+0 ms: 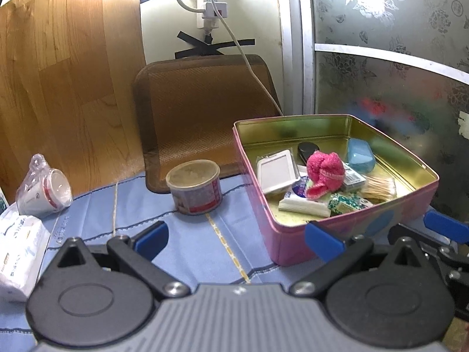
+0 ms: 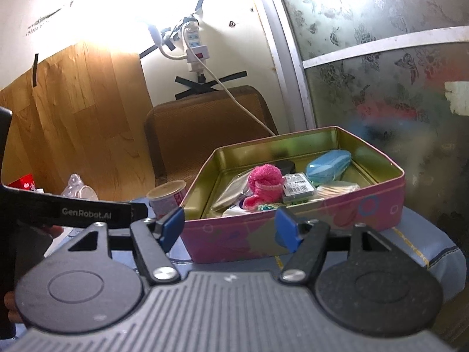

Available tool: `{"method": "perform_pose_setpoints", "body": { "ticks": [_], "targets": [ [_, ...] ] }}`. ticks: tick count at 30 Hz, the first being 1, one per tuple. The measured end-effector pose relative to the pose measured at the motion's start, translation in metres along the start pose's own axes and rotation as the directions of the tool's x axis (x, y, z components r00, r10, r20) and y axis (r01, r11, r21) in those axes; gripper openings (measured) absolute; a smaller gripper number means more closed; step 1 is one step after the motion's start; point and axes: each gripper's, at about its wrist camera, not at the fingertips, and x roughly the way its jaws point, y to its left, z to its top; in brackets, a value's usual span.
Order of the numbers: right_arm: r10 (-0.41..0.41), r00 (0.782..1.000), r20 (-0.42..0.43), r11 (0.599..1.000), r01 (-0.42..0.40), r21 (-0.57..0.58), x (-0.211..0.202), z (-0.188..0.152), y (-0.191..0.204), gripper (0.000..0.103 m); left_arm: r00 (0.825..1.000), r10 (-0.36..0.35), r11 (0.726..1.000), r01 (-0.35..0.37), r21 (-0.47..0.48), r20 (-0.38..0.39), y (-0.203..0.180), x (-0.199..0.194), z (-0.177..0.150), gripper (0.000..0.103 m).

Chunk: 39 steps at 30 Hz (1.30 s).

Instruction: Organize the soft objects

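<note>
Both tongs, left gripper and right gripper, are held apart and empty near the pink tin. Pink cloth is noted inside; a grasp seems next, requiring a forward reach.

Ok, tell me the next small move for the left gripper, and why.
Probably swing the left gripper left toward the white tissue pack. It lies on the blue cloth outside the pink tin, where the pink towel already sits, and the fingers are open and empty.
</note>
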Motion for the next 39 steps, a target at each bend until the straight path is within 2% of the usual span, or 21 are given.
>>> {"method": "perform_pose_setpoints", "body": {
  "ticks": [6,39],
  "targets": [
    [-0.017,1.000,0.011,1.000,0.017,0.007,0.0028,-0.0039,-0.0035,0.073,1.000,0.017,1.000,-0.017,0.003,0.001,-0.0028,0.0019,-0.0026,0.103],
    [0.015,0.999,0.031,1.000,-0.014,-0.009,0.0039,0.0006,0.0041,0.074,0.997,0.074,0.997,-0.074,-0.008,0.003,0.0036,0.0058,-0.0080,0.103]
  ]
}}
